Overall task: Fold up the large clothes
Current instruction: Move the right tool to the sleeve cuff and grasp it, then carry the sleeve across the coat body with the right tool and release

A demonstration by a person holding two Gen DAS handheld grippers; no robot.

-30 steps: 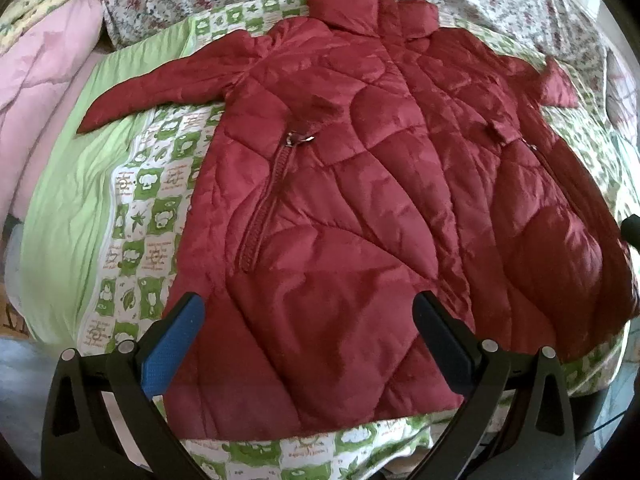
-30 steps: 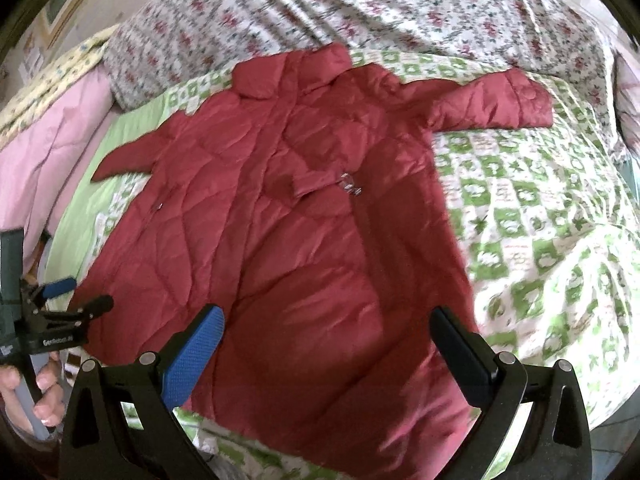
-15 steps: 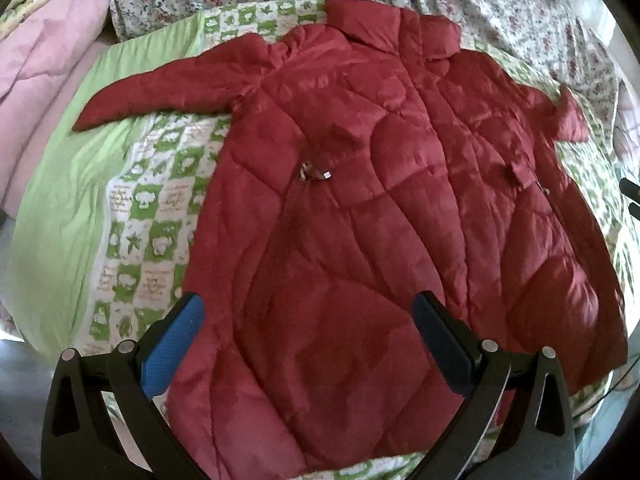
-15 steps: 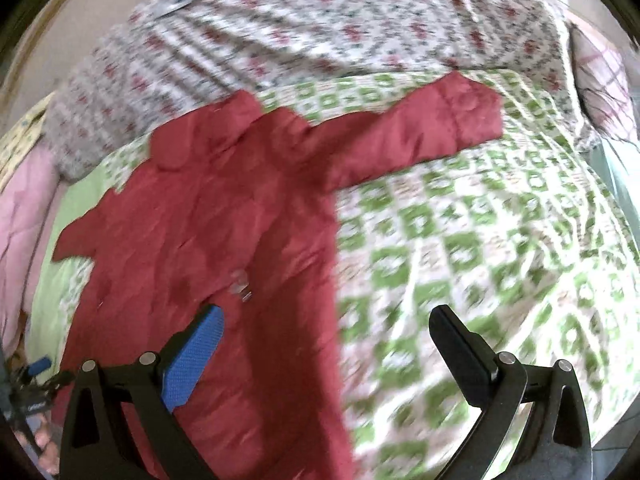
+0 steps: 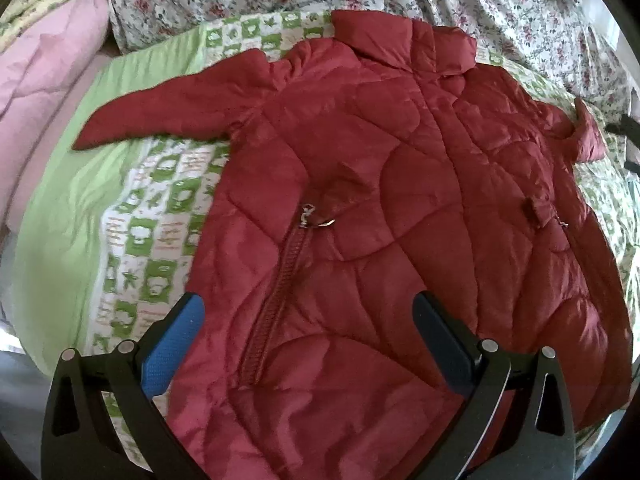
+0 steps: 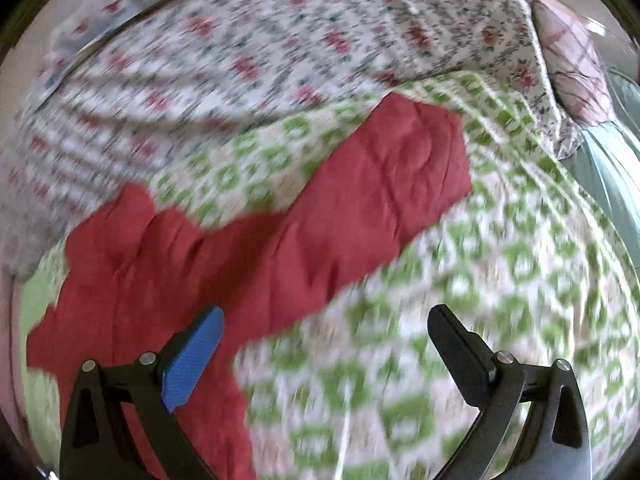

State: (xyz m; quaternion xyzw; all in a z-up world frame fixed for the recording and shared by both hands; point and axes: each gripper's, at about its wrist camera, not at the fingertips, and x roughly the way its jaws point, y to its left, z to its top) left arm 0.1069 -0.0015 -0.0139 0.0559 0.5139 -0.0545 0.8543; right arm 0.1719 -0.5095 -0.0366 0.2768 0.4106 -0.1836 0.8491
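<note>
1. Left wrist view: the left claw [image 5: 308,328] hangs wide open with nothing between its fingers. Directly ahead of it and below lies the red jacket [image 5: 400,216], spread flat on the bed [image 5: 152,240], collar [image 5: 404,44] at the far end. A pocket zipper [image 5: 280,284] runs forward between the fingers. One sleeve [image 5: 180,108] stretches far ahead to the left of the claw; the other sleeve's cuff [image 5: 588,132] shows far to the right.

2. Right wrist view: the picture is blurred. The right claw [image 6: 324,340] is also spread open and empty. A sleeve [image 6: 360,196] lies ahead, slanting from the claw's left side forward and right, its cuff well ahead. Green checked bedding fills the space below the right finger.

3. Handling, as a judgement: the quilted jacket looks soft, puffy and light, with a smooth shell that may slip. Pinching a cuff or hem edge, where the padding thins, should hold better than the thick body; the fold will likely spring back unless pressed.
</note>
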